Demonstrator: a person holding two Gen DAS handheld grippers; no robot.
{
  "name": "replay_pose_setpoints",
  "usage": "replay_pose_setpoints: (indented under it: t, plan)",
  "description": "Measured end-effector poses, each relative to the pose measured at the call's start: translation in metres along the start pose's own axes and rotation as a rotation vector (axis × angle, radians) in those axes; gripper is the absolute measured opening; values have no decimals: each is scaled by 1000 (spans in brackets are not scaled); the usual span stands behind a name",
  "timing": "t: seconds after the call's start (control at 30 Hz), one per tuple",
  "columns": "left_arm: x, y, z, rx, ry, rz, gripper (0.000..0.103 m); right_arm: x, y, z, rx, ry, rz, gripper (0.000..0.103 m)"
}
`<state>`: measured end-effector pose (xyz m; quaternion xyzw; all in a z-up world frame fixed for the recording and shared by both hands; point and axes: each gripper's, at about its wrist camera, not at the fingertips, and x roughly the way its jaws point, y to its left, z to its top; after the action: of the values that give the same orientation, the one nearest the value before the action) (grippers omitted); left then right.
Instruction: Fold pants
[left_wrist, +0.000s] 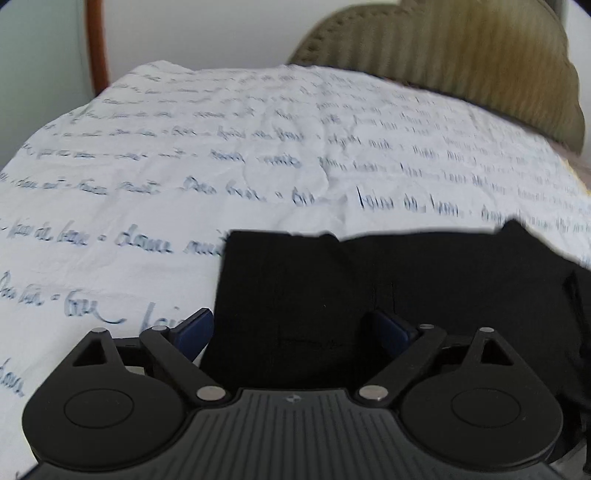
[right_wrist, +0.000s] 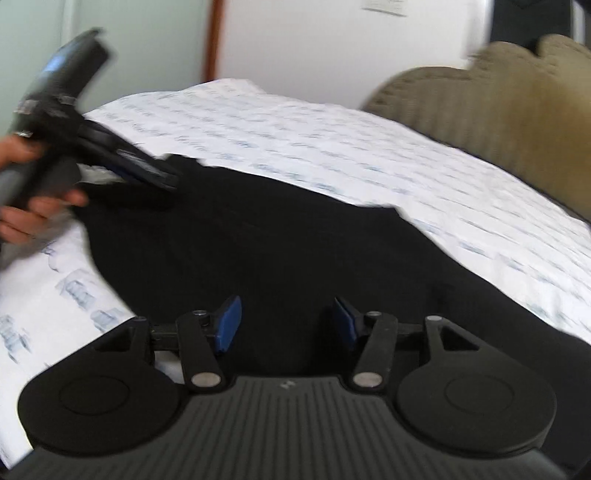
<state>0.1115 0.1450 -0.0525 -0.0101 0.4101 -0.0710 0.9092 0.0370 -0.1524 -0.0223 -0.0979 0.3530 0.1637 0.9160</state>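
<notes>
The black pants (left_wrist: 388, 280) lie flat on the bed, seemingly folded, with a straight left edge and a straight far edge. My left gripper (left_wrist: 293, 328) hovers over their left near part. Its blue pads (left_wrist: 195, 328) stand wide apart with nothing pinched between them. In the right wrist view the pants (right_wrist: 277, 240) fill the middle. My right gripper (right_wrist: 287, 323) is open above the cloth, and its pads (right_wrist: 229, 325) are apart and not touching it. The left gripper (right_wrist: 162, 181), held by a hand (right_wrist: 22, 218), reaches the pants' far left corner.
The bed is covered by a white sheet (left_wrist: 184, 155) printed with blue handwriting. An olive ribbed headboard (left_wrist: 480, 55) stands at the back right. A brown wooden post (left_wrist: 98, 40) and a pale wall lie behind the bed. Both views are motion-blurred.
</notes>
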Motion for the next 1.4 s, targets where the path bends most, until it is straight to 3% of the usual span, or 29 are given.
replay_pose_setpoints:
  t: [0.1,0.23,0.3,0.33,0.53,0.6,0.7,0.8,0.93,1.03,1.17,1.3,1.4]
  plan:
    - [-14,-4,16,-4,-70,-33,93,-14,-21,-11,108,-70,39,69]
    - [3,-29,29,47,-36,-76,93,-10,-37,-16,161,-87,-8,70]
    - [31,-37,21,85,37,27,95,-17,-44,-20,170,-102,-15,70]
    - [36,-40,13,120,20,68,100,-26,-51,-21,170,-108,-27,70]
    - [-9,-50,0,171,-116,135,99,-48,-87,-33,216,-115,-93,70]
    - [-24,-34,2,119,-122,134,99,-51,-96,-36,244,-109,-104,70]
    - [-37,-3,3,-33,-44,60,99,-57,-82,-35,193,-135,-63,70]
    - [-50,21,-13,-180,42,-24,99,-47,-43,-27,5,-146,-24,78]
    - [-62,42,-37,-321,114,-95,99,-31,27,-13,-320,-171,18,81]
    - [-52,58,-53,-471,169,-216,99,-23,62,-9,-463,-207,59,91]
    - [-40,68,-56,-600,145,-252,103,-17,77,-6,-453,-209,77,92]
    - [-40,68,-56,-654,136,-280,103,-14,81,-11,-440,-176,35,97]
    - [-39,69,-57,-705,125,-354,103,-13,87,-16,-439,-178,6,101]
